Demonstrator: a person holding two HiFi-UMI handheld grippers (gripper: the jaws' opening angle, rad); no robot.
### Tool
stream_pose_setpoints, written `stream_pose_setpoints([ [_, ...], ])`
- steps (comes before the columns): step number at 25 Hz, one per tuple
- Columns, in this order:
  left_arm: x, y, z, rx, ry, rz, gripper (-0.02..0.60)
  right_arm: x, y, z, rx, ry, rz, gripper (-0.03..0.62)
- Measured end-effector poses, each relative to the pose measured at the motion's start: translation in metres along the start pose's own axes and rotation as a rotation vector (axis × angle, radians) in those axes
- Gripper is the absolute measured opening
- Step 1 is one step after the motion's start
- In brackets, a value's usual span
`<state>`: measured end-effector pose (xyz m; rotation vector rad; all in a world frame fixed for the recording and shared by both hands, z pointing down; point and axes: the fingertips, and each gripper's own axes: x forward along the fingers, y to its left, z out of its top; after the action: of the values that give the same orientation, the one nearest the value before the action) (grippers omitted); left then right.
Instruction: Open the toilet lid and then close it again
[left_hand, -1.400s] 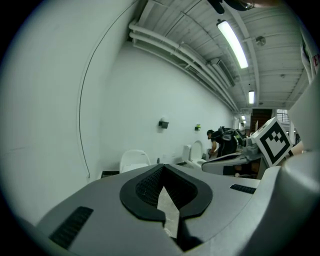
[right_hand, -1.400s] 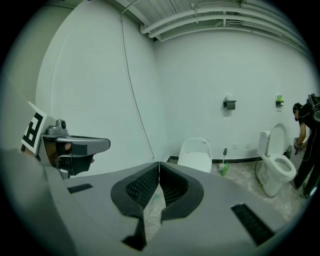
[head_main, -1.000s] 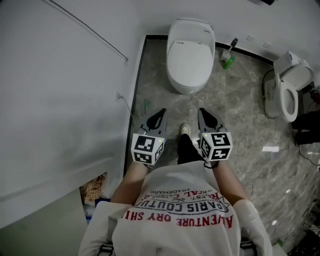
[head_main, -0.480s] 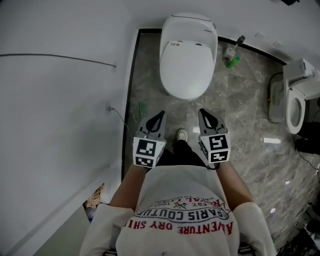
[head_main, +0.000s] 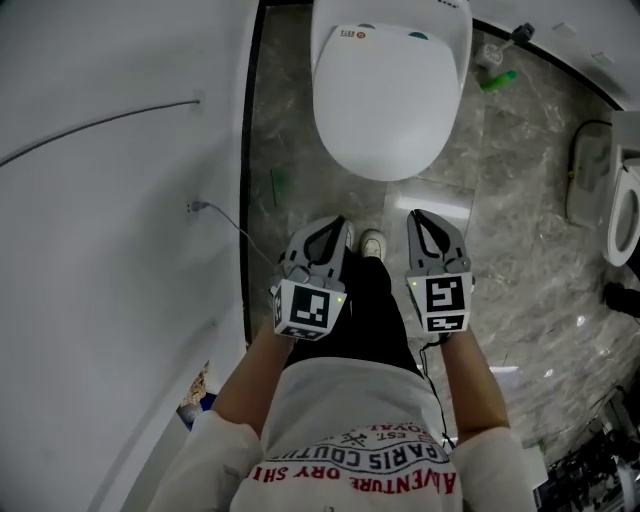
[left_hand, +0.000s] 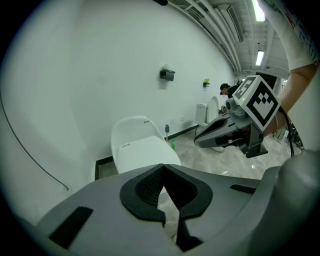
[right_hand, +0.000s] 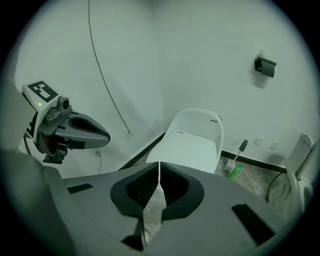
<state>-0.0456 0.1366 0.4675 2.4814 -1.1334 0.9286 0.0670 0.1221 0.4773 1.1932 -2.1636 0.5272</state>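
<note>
Head view: lid (head_main: 385, 105) down, 12 o'clock; left gripper (head_main: 333, 228) and right gripper (head_main: 424, 216) at its 6 o'clock, jaws together, empty.

ahead: toilet (head_main: 388, 100) | left: wall (head_main: 110, 230) close | right: open floor (head_main: 520, 230), second toilet (head_main: 625, 215)

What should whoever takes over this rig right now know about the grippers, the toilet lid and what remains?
Left gripper: jaws shut, nothing between them, pointing forward and down.
Right gripper: jaws shut, empty, alongside the left one and apart from it.
Toilet lid: down, just ahead of both grippers; neither touches it.
Done: nothing that shows; the lid lies closed.
Left: probably the whole job. Bring a gripper to the lid's front edge, lift it open, then lower it shut again.
</note>
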Motion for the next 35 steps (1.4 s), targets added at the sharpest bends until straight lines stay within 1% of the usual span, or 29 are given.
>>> stream_pose_setpoints([
  [3, 0.039, 0.007, -0.033, 0.009, 0.001, -0.025, 0.006, 0.045, -0.006, -0.029, -0.021, 0.011, -0.009, 0.015],
  [6, 0.072, 0.004, -0.062, 0.015, -0.001, -0.084, 0.006, 0.082, -0.001, -0.060, -0.065, 0.030, 0.007, 0.015],
  [8, 0.094, 0.004, -0.077, 0.048, -0.009, -0.101, 0.006, 0.103, 0.002, -0.081, -0.111, 0.040, 0.020, 0.015],
  [11, 0.127, 0.006, -0.102, 0.153, -0.004, -0.090, 0.006, 0.133, 0.002, -0.111, -0.173, 0.054, 0.030, 0.015],
  [14, 0.153, 0.005, -0.125, 0.256, 0.015, -0.093, 0.006, 0.154, -0.001, -0.130, -0.247, 0.071, 0.010, 0.015],
  [18, 0.175, -0.003, -0.142, 0.416, 0.034, -0.093, 0.009, 0.170, 0.007, -0.145, -0.448, 0.085, 0.009, 0.015],
  [20, 0.186, -0.005, -0.146, 0.522, 0.036, -0.078, 0.048, 0.176, 0.008, -0.151, -0.548, 0.087, 0.001, 0.017],
  [22, 0.195, -0.006, -0.148, 0.621, 0.034, -0.064, 0.067, 0.183, 0.007, -0.157, -0.635, 0.100, -0.013, 0.017],
  [23, 0.199, -0.007, -0.150, 0.659, 0.038, -0.063, 0.075, 0.187, 0.007, -0.160, -0.678, 0.107, -0.018, 0.018],
  [24, 0.203, -0.008, -0.154, 0.688, 0.048, -0.067, 0.089, 0.190, 0.008, -0.163, -0.720, 0.115, -0.015, 0.048],
  [25, 0.206, -0.008, -0.157, 0.708, 0.061, -0.075, 0.100, 0.193, 0.010, -0.167, -0.756, 0.126, -0.006, 0.128],
  [26, 0.209, -0.009, -0.161, 0.723, 0.074, -0.082, 0.117, 0.196, 0.012, -0.171, -0.784, 0.140, 0.005, 0.146],
  [28, 0.213, -0.010, -0.165, 0.751, 0.094, -0.083, 0.133, 0.199, 0.011, -0.176, -0.825, 0.159, 0.003, 0.146],
  [30, 0.216, -0.012, -0.169, 0.806, 0.108, -0.069, 0.141, 0.200, 0.008, -0.175, -0.883, 0.154, -0.034, 0.144],
  [33, 0.221, -0.017, -0.178, 0.960, 0.128, -0.050, 0.144, 0.203, 0.006, -0.174, -0.990, 0.157, -0.075, 0.146],
  [34, 0.223, -0.018, -0.180, 1.001, 0.129, -0.043, 0.144, 0.205, 0.006, -0.174, -1.013, 0.160, -0.081, 0.146],
  [35, 0.224, -0.020, -0.180, 1.025, 0.126, -0.037, 0.144, 0.205, 0.006, -0.173, -1.026, 0.163, -0.083, 0.145],
])
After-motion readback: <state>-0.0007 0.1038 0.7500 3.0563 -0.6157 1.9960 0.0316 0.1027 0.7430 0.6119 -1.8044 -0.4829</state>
